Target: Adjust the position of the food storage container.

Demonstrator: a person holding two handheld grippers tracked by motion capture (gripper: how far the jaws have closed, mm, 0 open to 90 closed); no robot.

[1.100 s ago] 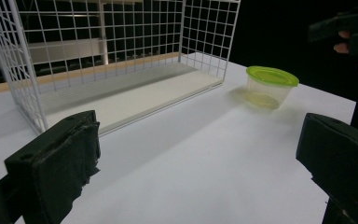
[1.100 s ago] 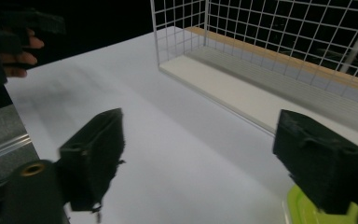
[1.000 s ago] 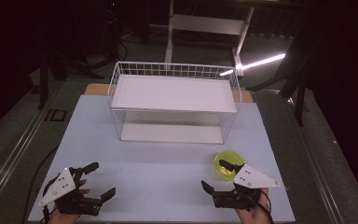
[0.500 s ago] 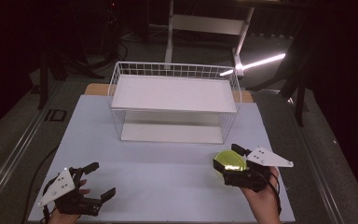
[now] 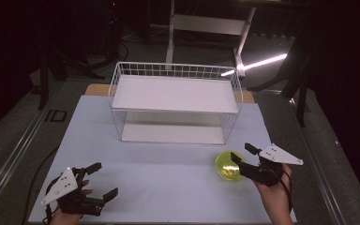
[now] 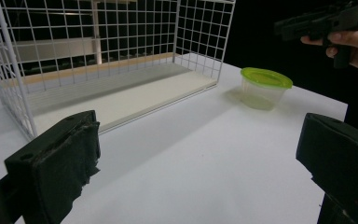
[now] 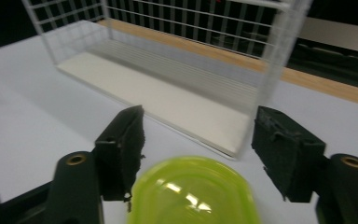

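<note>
Glossy plastic lid [image 7: 193, 191], white wire basket [image 5: 176, 70]

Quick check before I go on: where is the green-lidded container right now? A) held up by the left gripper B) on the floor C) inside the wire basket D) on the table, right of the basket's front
D: the green-lidded container sits on the table by the wire basket's front right corner.
</note>
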